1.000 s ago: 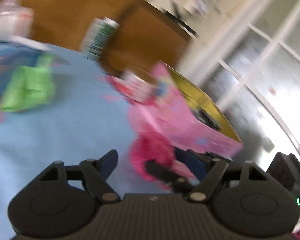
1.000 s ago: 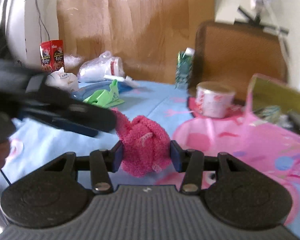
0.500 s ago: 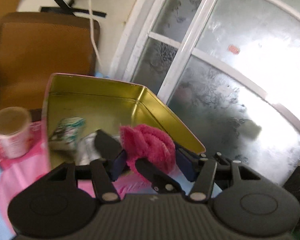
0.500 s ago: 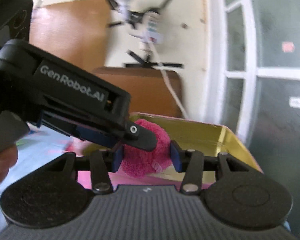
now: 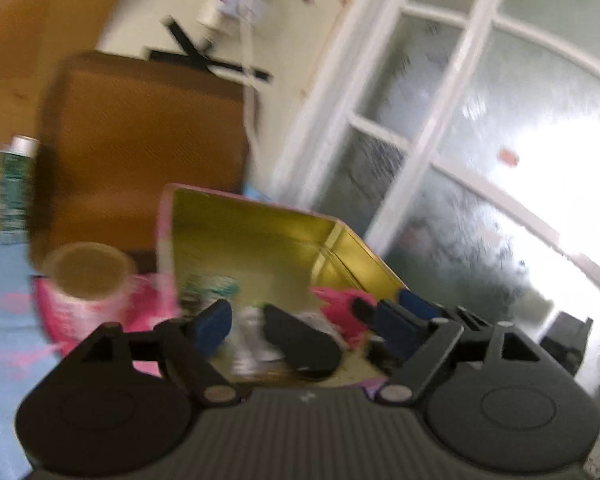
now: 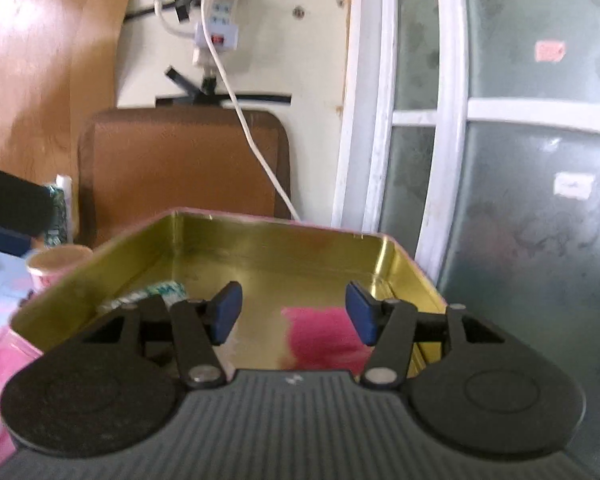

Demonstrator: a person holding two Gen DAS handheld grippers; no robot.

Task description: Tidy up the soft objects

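Note:
A fluffy pink soft thing shows as a blur low inside the open gold tin, just below my right gripper. The right jaws are opening and neither blue pad touches it. In the left wrist view the same pink thing lies in the tin, close to the right-hand pad of my left gripper. The left jaws are opening too, and the other pad stands well clear of it. A black finger of the right gripper crosses between the left fingers.
A green-and-white packet lies in the tin's left corner. Left of the tin stand a paper cup and a green can, on a blue cloth. A brown chair back, a hanging cable and a frosted window stand behind.
Both pairs of jaws have widened and the pink thing has left their grip and dropped lower into the tin. The left gripper has drawn off to the left of the right view.

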